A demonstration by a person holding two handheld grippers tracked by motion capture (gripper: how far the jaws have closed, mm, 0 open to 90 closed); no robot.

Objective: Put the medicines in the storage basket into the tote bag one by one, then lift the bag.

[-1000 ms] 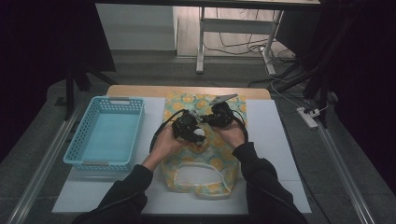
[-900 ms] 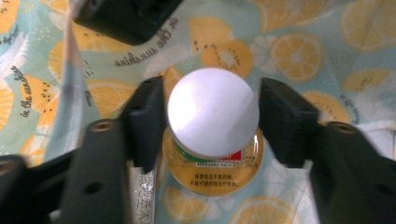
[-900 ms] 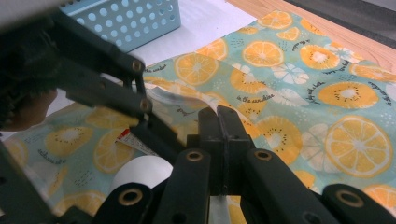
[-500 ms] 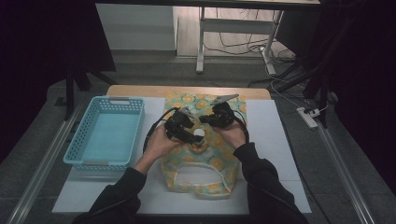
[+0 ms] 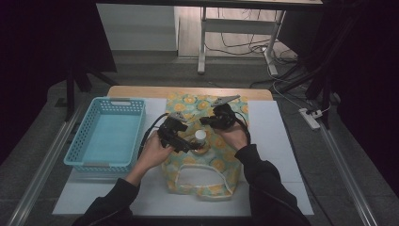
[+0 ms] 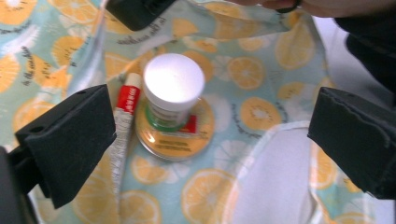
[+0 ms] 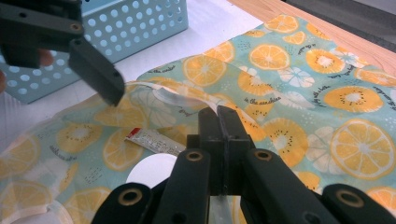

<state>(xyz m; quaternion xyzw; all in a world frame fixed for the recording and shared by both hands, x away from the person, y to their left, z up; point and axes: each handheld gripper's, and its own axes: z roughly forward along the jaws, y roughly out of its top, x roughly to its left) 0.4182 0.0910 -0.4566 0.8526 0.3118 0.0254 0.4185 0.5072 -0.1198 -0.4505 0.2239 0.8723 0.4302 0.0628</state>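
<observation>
Here, the left gripper [image 6: 205, 140] hangs with its two black jaws spread wide and nothing between them; they have just been opening. Directly below sits a small white-capped round jar [image 6: 172, 91], upright on a flat round orange tin [image 6: 175, 135], with a thin red-and-white tube [image 6: 123, 126] lying against the tin's side. All three rest on an orange-slice-patterned pale green fabric bag [image 5: 214, 162] spread over the middle of the white table [image 5: 277, 150]. The right gripper [image 7: 218, 135] is clenched on a pinch of the bag's fabric, holding the cloth up beside the jar. A pale blue perforated plastic basket [image 5: 106, 136] stands near the table's left edge.

To pick up the jar well, I judge the left jaws should centre over its cap, come straight down, and close on its sides without nudging the tube or tipping it off the tin, while the right gripper holds the cloth firm.
</observation>
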